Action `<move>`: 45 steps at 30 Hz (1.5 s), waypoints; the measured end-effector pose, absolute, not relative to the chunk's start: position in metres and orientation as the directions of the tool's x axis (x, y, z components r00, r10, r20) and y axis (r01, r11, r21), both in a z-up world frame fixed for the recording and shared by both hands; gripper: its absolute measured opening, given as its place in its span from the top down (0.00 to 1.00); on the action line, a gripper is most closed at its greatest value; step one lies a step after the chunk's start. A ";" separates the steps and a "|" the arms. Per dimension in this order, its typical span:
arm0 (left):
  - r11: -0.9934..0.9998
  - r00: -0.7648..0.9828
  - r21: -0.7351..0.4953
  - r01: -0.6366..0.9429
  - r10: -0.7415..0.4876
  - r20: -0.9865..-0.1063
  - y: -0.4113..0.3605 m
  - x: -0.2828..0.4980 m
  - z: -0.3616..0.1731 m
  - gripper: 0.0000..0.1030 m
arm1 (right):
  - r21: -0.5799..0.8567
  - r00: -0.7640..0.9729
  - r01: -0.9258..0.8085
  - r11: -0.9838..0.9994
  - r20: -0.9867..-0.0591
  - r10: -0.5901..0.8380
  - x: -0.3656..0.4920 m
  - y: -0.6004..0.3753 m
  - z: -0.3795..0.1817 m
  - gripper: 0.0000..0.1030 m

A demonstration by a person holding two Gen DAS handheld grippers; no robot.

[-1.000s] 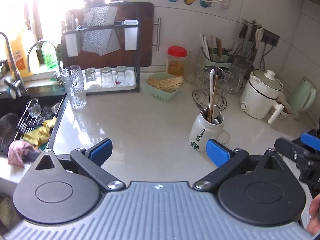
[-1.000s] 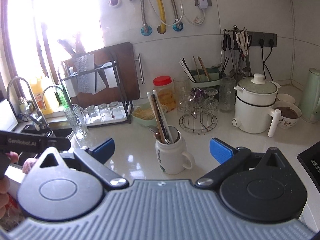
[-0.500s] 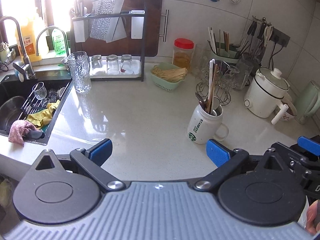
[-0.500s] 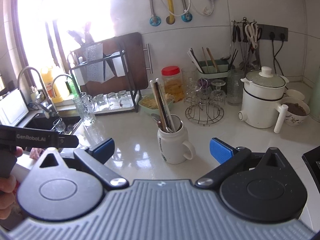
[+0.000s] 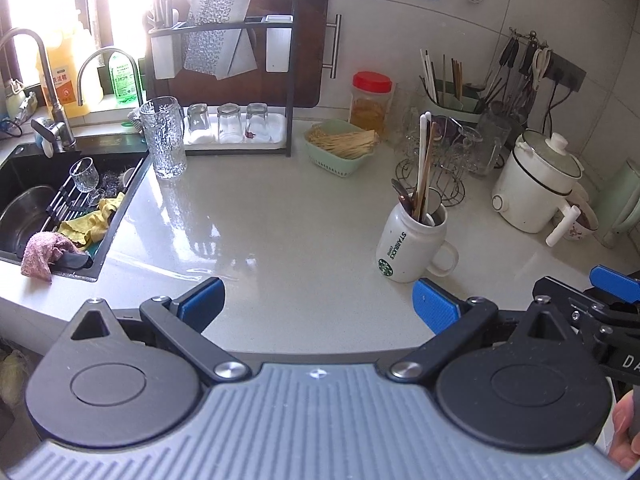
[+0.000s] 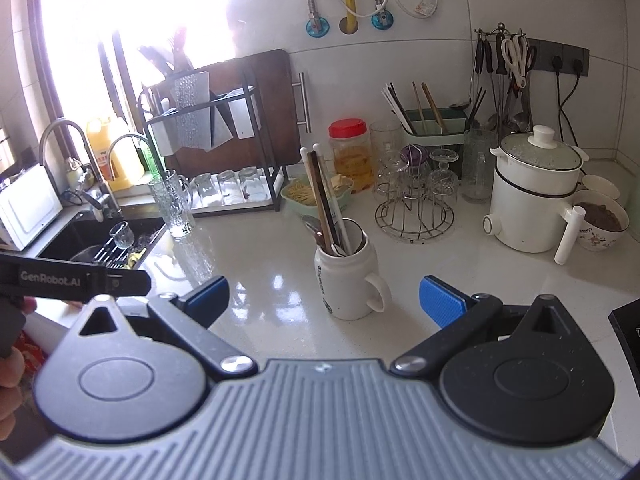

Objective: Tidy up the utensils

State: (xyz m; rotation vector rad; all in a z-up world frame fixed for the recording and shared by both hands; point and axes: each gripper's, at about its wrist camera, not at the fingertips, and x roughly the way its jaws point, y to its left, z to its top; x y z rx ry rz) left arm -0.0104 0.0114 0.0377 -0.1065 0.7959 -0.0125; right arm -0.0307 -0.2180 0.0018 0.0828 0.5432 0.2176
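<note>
The left tongs [image 5: 316, 302] are held wide apart and empty above the near edge of the pale worktop [image 5: 260, 232]. In the left wrist view a white mug [image 5: 408, 244] is seen standing on the worktop just ahead of the right blue pad, its handle turned to the right. The utensils [image 5: 422, 168], chopsticks and spoons, are stood upright in the mug. Behind it a wire glass stand [image 5: 444, 164] is set, and a green basket [image 5: 340, 146] of thin sticks is placed to the left of that. A white pot [image 5: 536, 184] is seen at the right, and a sink [image 5: 52, 204] with cloths at the left. A textured glass pitcher [image 5: 164, 136] is stood beside the sink. The right tongs are glimpsed at the far right edge.

In the right wrist view the right tongs [image 6: 324, 298] are likewise spread open, with nothing between the pads. The mug [image 6: 348, 276] is centred just beyond them, clear of both pads, and the utensils [image 6: 326, 208] are leaned toward the left inside it. A green utensil holder [image 6: 436, 128] with more chopsticks is stood against the back wall. A red-lidded jar [image 6: 352, 152] is placed to its left.
</note>
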 end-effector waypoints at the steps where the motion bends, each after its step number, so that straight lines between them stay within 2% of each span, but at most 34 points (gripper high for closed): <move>1: 0.995 0.700 -0.100 -0.030 -0.051 -0.712 0.011 -0.011 0.039 0.01 | 0.135 0.835 -0.179 0.975 -0.503 0.223 -0.031 -0.218 0.002 0.00; 45: 0.996 0.703 -0.087 -0.001 -0.062 -0.709 0.011 -0.018 0.051 0.01 | 0.146 0.850 -0.157 0.977 -0.484 0.209 -0.041 -0.220 0.007 0.00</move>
